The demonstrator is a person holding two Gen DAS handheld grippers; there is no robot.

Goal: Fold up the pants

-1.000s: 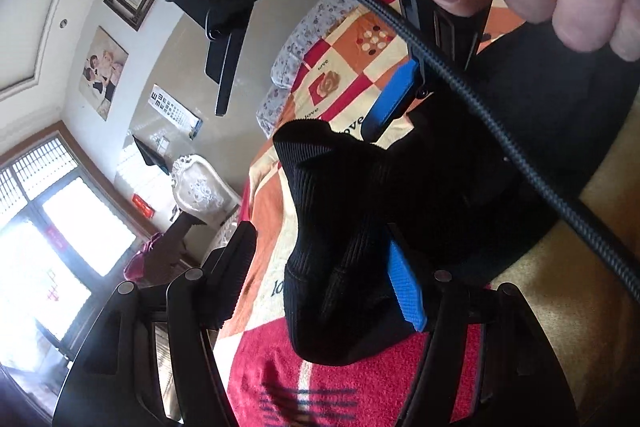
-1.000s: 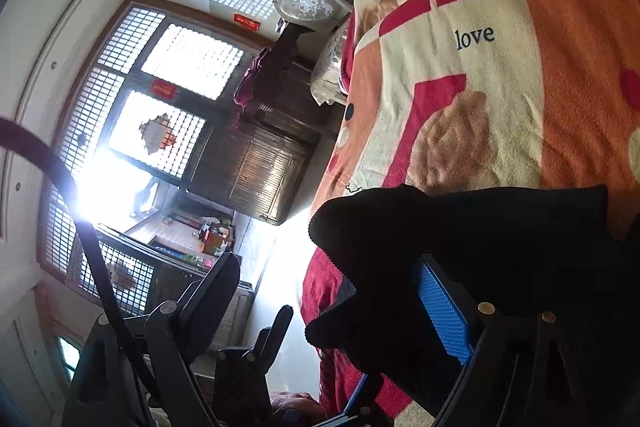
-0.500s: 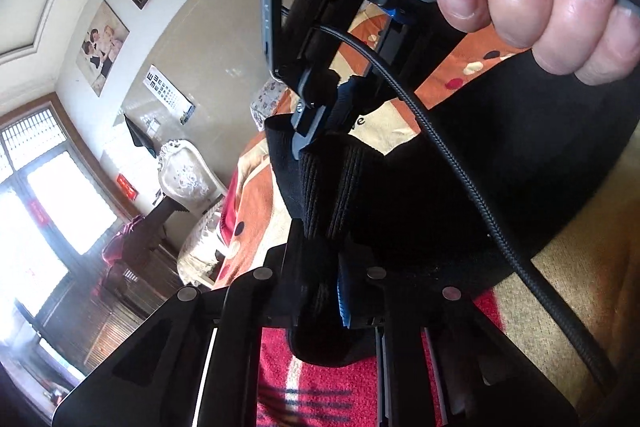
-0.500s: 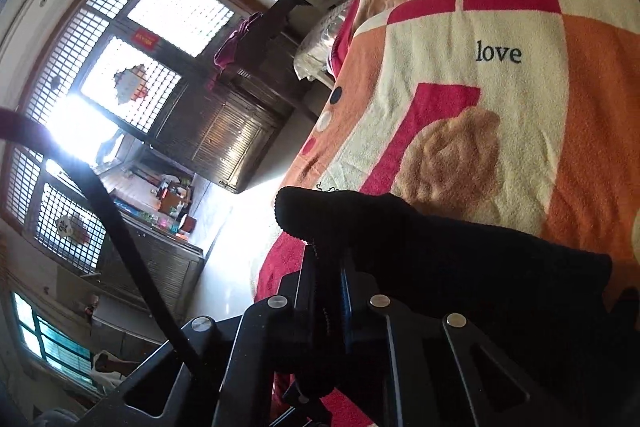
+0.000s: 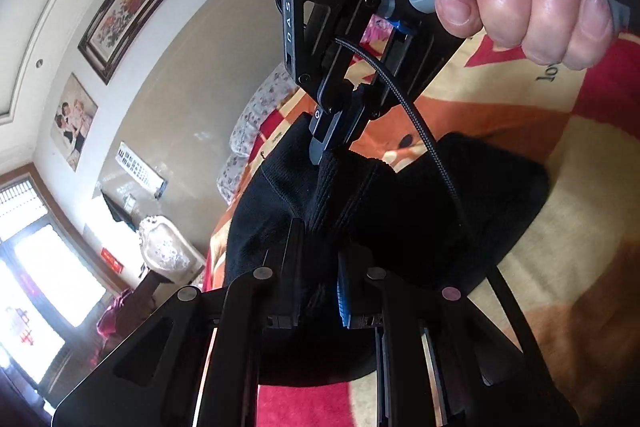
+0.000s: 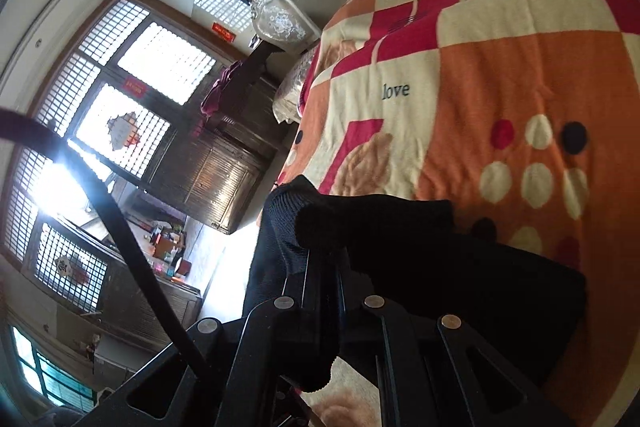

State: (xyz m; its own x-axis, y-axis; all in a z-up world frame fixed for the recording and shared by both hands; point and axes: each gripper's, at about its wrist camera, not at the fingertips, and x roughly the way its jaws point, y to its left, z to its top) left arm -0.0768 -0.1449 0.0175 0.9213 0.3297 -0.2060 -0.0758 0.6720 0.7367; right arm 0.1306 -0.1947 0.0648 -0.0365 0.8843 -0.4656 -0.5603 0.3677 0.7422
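The left gripper (image 5: 318, 267) is clamped on a bunched ribbed edge of the black pants (image 5: 400, 211), which lie on the bed's quilt (image 6: 500, 67). Just beyond that bunch, the right gripper (image 6: 324, 267) pinches the same edge, its cable (image 5: 424, 139) trailing over the pants.

"love" printed in dark letters on a cream square of the blanket (image 6: 472, 75), twice more farther up, smaller. right gripper (image 5: 340, 143) body carries pale letters, roughly "das". red signs (image 6: 222, 31) by window, unreadable.
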